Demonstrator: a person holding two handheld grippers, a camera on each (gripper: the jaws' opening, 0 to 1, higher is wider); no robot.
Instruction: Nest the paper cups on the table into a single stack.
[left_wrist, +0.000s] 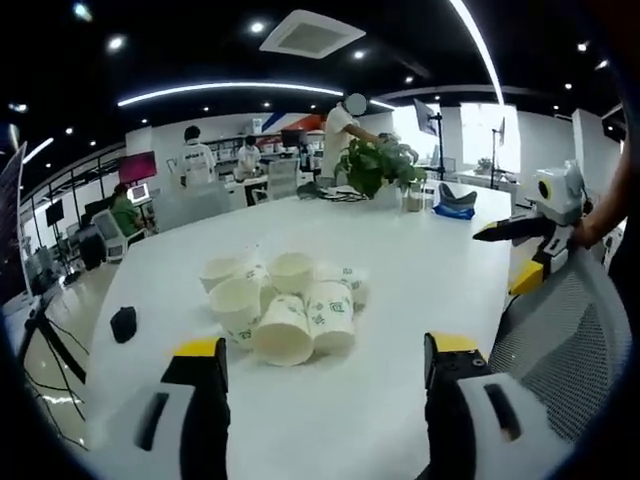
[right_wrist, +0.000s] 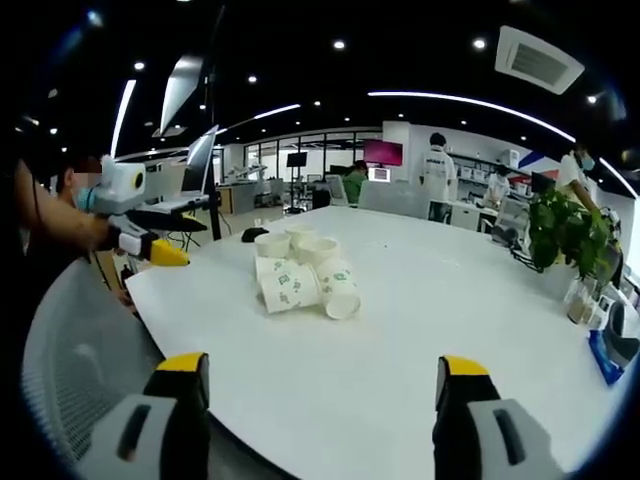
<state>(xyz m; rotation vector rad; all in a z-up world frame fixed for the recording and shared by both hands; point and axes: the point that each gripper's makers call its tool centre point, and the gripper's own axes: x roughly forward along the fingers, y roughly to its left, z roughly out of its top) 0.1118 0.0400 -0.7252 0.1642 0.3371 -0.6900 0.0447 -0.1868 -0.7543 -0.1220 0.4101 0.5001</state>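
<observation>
About seven white paper cups (left_wrist: 283, 305) with green print lie bunched near the middle of the round white table (left_wrist: 400, 270), some upright, some tipped with mouths facing outward; the left gripper (left_wrist: 325, 365) and right gripper (right_wrist: 325, 375) both gape wide, holding nothing.

white paper cups (left_wrist: 283, 304) clustered on table (left_wrist: 400, 290)

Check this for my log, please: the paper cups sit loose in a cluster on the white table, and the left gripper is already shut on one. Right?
Not quite. The paper cups do sit loose in a cluster on the white table, but the left gripper is open and empty, short of them, as the left gripper view shows.
</observation>
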